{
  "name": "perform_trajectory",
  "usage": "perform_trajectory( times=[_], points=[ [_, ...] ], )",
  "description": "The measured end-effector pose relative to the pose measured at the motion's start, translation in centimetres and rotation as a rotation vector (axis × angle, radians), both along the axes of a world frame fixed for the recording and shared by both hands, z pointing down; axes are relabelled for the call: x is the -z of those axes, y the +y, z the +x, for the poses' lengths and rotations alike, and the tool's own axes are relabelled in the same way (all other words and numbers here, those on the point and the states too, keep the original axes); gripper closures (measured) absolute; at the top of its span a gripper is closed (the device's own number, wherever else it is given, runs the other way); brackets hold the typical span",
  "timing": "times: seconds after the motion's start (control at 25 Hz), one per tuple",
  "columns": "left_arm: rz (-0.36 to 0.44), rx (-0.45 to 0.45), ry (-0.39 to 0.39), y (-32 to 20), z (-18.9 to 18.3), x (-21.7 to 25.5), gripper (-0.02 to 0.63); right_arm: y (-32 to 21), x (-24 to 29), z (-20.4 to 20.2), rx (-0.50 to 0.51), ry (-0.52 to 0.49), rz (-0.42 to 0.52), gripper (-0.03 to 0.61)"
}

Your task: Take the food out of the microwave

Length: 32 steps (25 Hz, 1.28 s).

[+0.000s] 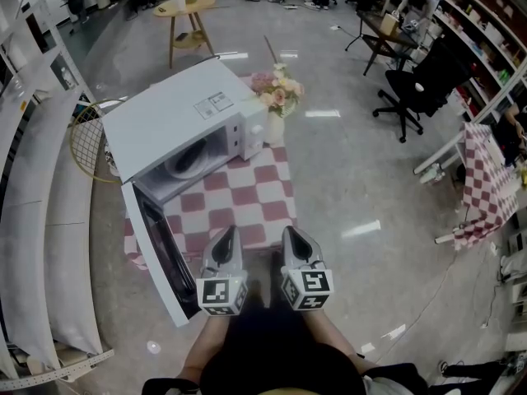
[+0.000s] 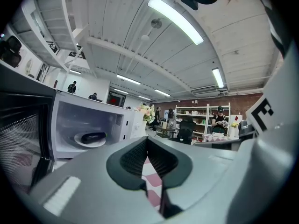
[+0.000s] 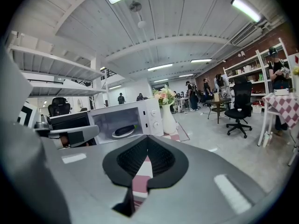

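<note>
Left gripper: your left gripper (image 1: 228, 235) has its jaws pressed together with nothing between the pads. Only checked cloth shows through the slit below the tips. It points level, toward the open microwave.
Right gripper: your right gripper (image 1: 292, 235) sits just beside the left one. Its jaws are likewise pressed together and empty, and its nose is tipped slightly down.
Microwave: the white microwave (image 1: 177, 109) stands on a pink-and-white checked cloth (image 1: 247, 196), ahead of you and left of both grippers.
Door: the door (image 1: 160, 262) is swung wide open. Its free edge reaches back toward you, just left of your left gripper.
Food: a dark, elongated piece of food (image 2: 93, 136) lies on a white plate (image 2: 88, 143) inside the cavity. Neither gripper touches it, and both are outside the microwave.
Vase: a white vase (image 1: 275, 127) holding pink and cream flowers (image 1: 278, 87) stands on the cloth, just right of the microwave.
Background: a black office chair (image 1: 412, 89) is off to your right, and a round wooden side table (image 1: 185, 11) is beyond the microwave. Both are well apart from the cloth.
</note>
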<state>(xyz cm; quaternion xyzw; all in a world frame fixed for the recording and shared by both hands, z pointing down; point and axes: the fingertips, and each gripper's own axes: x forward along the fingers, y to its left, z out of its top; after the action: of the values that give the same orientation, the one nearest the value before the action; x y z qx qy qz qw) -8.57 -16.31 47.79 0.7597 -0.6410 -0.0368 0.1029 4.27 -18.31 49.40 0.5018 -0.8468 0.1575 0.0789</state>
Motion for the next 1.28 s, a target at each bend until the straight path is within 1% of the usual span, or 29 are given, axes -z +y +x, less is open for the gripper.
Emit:
perform_trajectory(
  times=[0.56,0.84,1.28],
  points=[
    [-0.013,0.054,0.001,-2.0,-0.2,-0.4,0.604,-2.6,-0.2,-0.8,0.072,0.005,-0.001,0.578],
    [-0.017,0.102,0.001,-3.2,-0.9,-0.4,0.604,-4.5,-0.2,-1.7,0.122,0.010,-0.006,0.577],
    [-0.052,0.197,0.008,-4.6,-2.8,-1.3,0.604,-7.0,-0.9,-3.9,0.214,0.012,-0.037,0.578]
  ],
)
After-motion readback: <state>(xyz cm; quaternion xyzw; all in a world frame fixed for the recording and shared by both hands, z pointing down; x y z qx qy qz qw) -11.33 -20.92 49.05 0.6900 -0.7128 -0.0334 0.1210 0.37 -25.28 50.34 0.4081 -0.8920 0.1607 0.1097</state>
